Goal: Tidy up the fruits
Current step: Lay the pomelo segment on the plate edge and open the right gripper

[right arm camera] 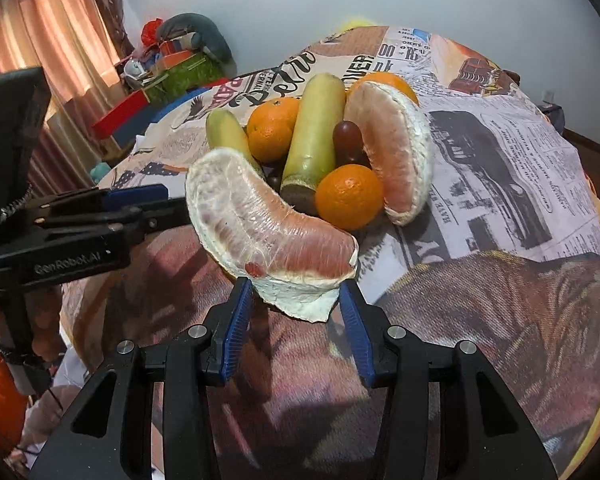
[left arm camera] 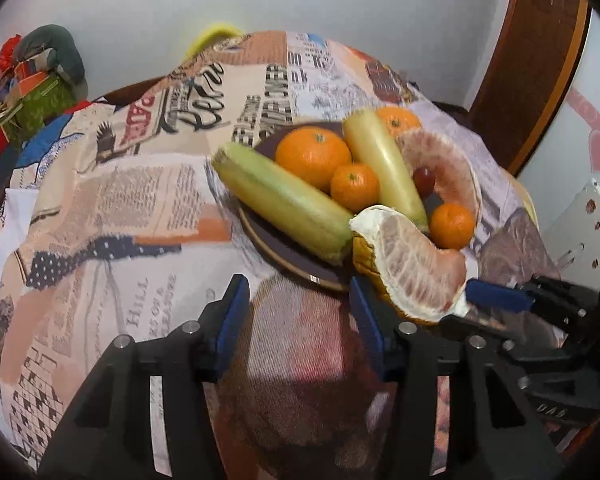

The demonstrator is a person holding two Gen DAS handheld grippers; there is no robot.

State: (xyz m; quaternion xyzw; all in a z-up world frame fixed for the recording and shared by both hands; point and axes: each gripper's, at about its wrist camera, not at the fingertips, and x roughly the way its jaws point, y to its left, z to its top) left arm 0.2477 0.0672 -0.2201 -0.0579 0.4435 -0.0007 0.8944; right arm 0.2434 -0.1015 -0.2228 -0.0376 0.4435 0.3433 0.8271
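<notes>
A dark plate on the printed tablecloth holds several oranges, two pale green stalks, a dark grape and a pomelo wedge. A second pomelo wedge sits at the plate's near edge; it also shows in the left wrist view. My right gripper is open, its blue pads either side of this wedge's white rind. My left gripper is open and empty, just short of the plate rim, left of the wedge.
The table is covered by a newspaper-print cloth. A pile of boxes and a cushion stands behind at the left, beside a pink curtain. A wooden door frame is at the right.
</notes>
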